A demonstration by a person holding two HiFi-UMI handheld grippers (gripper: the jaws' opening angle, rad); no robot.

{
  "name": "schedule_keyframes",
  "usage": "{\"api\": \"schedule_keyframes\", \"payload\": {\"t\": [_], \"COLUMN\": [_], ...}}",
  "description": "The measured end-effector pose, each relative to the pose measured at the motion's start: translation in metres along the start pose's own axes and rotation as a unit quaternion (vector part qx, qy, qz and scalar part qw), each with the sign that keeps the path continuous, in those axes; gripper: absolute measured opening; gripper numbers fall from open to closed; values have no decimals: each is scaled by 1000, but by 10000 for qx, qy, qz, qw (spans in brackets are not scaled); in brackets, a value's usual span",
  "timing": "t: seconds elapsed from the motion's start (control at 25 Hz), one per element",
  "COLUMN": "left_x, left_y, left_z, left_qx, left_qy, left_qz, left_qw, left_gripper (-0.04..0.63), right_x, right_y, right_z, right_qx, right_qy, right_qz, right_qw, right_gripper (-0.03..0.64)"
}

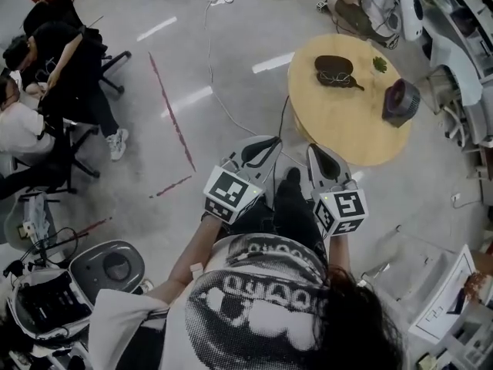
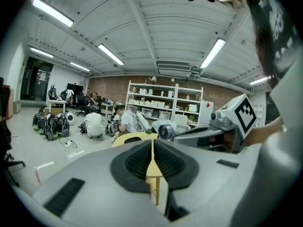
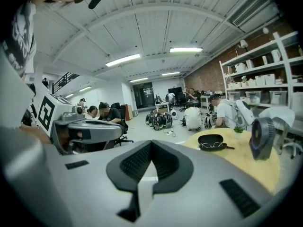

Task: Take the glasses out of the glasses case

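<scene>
An open dark glasses case (image 1: 333,69) lies on the far side of the round yellow table (image 1: 347,129), and the glasses (image 3: 214,145) rest inside it with one temple sticking out to the right. My left gripper (image 1: 271,142) and right gripper (image 1: 316,149) are side by side in front of my body, at the table's near edge and well short of the case. Both are shut with nothing between the jaws. In the right gripper view the case (image 3: 210,140) sits ahead and to the right of the closed jaws.
A dark desk fan (image 1: 401,102) and a small green plant (image 1: 379,64) stand on the table to the right of the case. A cable (image 1: 216,83) and a red tape line (image 1: 173,118) cross the floor. People sit on chairs (image 1: 58,91) at the left; white equipment (image 1: 454,29) stands at the right.
</scene>
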State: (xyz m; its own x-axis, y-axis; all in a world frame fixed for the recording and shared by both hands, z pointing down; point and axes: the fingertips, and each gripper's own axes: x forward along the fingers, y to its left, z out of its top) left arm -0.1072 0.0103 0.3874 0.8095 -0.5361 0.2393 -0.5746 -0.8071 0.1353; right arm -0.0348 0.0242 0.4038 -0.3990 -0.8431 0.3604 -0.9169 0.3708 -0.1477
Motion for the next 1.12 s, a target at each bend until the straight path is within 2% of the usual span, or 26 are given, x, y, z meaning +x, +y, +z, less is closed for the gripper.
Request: {"api": "schedule_keyframes", "payload": {"t": [0.44, 0.96, 1.12], "left_x": [29, 157, 183], "left_y": [26, 48, 55], "left_z": [-4, 26, 31], "left_qx": [-47, 178, 126], "left_qy": [187, 419, 550], "left_qz": [244, 122, 170], "left_qw": [9995, 9989, 9983], "left_gripper": [21, 21, 21], "right_x": [27, 82, 95], "right_y": [-45, -173, -206], "right_z": [-2, -5, -9], "right_qx": [158, 498, 542], "right_qy": [78, 436, 556], "right_qz": [-2, 58, 101], "right_qw": [9998, 9978, 9969], "right_gripper": [-2, 37, 51]}}
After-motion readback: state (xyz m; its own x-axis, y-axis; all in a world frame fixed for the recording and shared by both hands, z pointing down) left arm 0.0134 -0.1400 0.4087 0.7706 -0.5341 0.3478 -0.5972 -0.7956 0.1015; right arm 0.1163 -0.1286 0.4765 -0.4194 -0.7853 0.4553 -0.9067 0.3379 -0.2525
